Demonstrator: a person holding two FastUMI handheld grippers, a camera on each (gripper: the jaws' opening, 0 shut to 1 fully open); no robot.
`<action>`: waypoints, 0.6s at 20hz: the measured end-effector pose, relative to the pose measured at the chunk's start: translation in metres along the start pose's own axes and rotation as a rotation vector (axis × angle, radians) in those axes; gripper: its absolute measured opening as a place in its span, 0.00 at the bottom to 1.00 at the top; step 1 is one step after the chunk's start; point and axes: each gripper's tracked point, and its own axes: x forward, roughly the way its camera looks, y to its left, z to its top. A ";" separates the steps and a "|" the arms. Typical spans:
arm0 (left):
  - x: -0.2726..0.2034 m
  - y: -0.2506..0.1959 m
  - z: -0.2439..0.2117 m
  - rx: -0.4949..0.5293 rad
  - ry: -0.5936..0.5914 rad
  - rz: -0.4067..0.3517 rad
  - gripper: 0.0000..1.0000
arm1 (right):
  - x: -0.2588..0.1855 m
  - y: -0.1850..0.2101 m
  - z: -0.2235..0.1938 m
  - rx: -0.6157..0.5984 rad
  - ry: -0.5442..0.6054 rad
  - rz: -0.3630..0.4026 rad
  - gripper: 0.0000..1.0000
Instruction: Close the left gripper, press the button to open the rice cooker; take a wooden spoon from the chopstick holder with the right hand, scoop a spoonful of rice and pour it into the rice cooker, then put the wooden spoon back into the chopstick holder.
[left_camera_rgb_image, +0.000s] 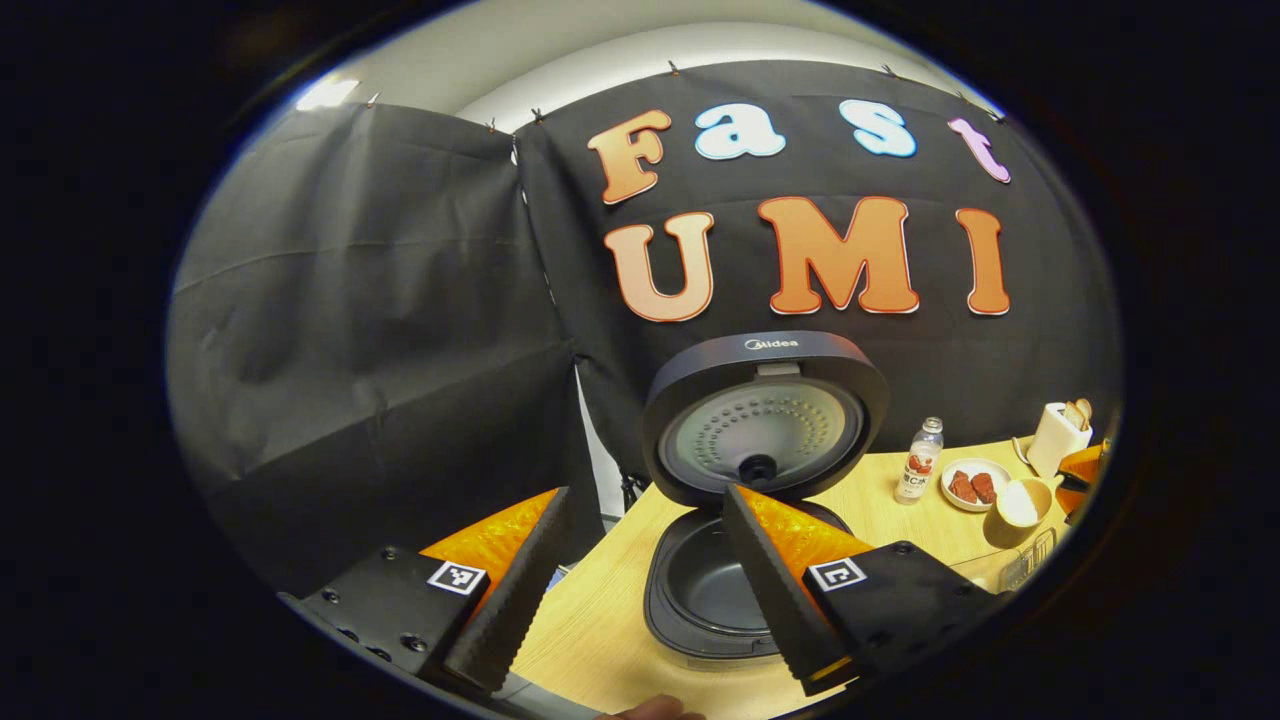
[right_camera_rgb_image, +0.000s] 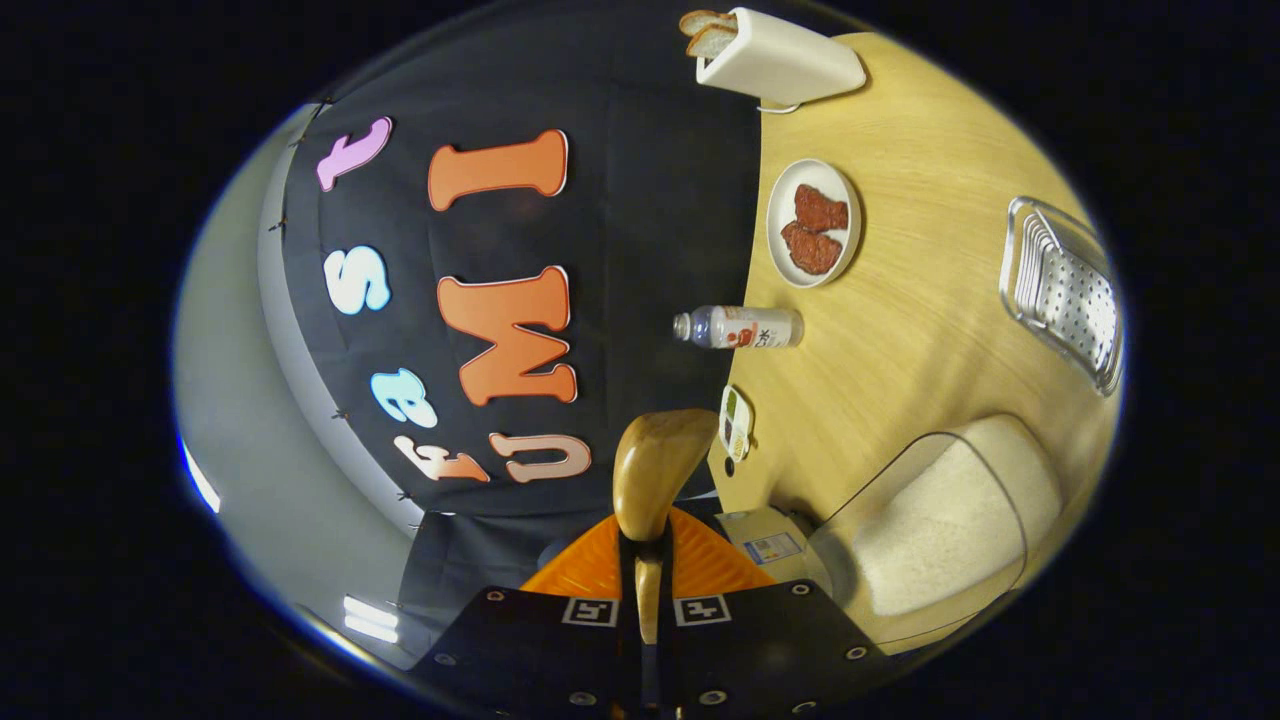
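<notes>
1. Your left gripper (left_camera_rgb_image: 640, 570) hangs open above the rice cooker (left_camera_rgb_image: 745, 480), lid raised, on the pale wood worktop (left_camera_rgb_image: 600, 620).
2. Your right gripper (right_camera_rgb_image: 645, 560) clamps the wooden spoon (right_camera_rgb_image: 655, 470) beside the rice bowl (right_camera_rgb_image: 940, 520).
3. Black cloth walls the booth.

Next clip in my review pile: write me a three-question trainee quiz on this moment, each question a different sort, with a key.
1. True or false: the rice cooker has its lid raised.
2. What is the right gripper clamped on? A) the bottle B) the wooden spoon C) the toaster
3. Fill in: the left gripper has its fingers ____.

Key
1. True; the inner pot is exposed.
2. B; both fingers press on the spoon's handle, bowl pointing forward.
3. Apart (open), with nothing between them.
</notes>
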 end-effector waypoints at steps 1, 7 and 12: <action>-0.002 0.002 -0.002 -0.016 -0.004 -0.006 1.00 | 0.010 0.005 -0.007 0.001 0.017 0.003 0.06; -0.018 0.031 -0.005 -0.027 -0.036 0.028 0.96 | 0.063 0.024 -0.060 -0.022 0.128 0.001 0.06; -0.021 0.058 -0.013 -0.080 -0.027 0.068 0.97 | 0.097 0.023 -0.104 -0.102 0.194 -0.040 0.06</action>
